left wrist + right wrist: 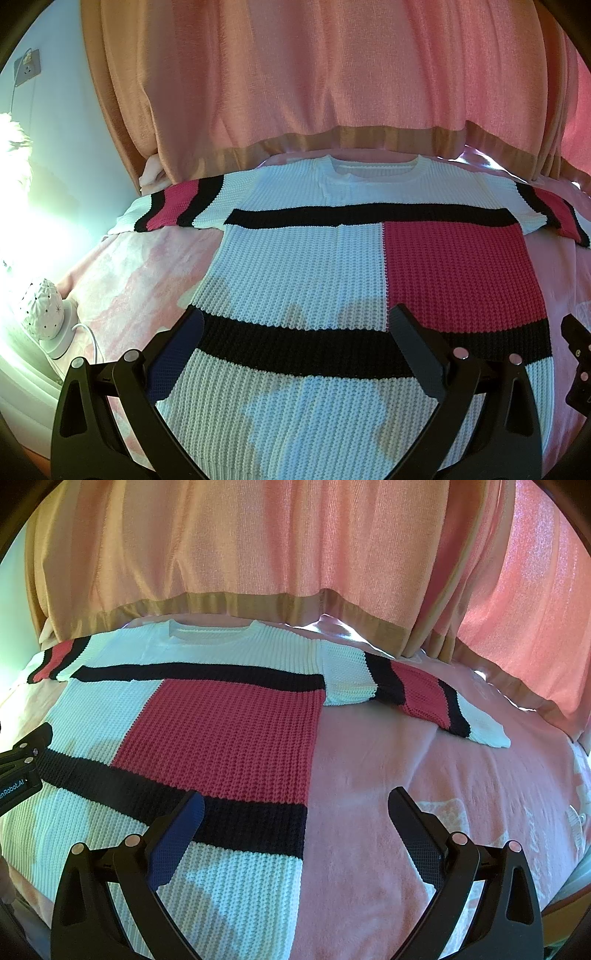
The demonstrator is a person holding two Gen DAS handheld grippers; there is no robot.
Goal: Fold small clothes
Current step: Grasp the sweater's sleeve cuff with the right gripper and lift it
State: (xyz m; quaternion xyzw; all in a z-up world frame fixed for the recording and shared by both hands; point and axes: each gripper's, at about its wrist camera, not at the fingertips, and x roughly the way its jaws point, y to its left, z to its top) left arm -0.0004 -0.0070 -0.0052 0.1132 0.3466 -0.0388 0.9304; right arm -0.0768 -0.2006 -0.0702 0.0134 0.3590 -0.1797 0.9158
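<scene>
A knit sweater [303,266] in white, black and red blocks lies flat and spread on a pink bed cover, collar far, both sleeves stretched out sideways. My left gripper [295,321] hovers open over its lower white and black part, nothing between the fingers. In the right wrist view the sweater [221,731] fills the left half, its right sleeve [417,690] lying out on the cover. My right gripper [295,805] is open above the sweater's right side edge, one finger over the knit, the other over the cover. The left gripper [22,768] shows at the left edge.
Pink curtains [314,74] with a tan hem hang behind the bed. A white perforated lamp [42,314] with a cord stands at the left beside the bed. Bare pink bed cover [424,757] stretches right of the sweater. A wall socket [27,66] is at upper left.
</scene>
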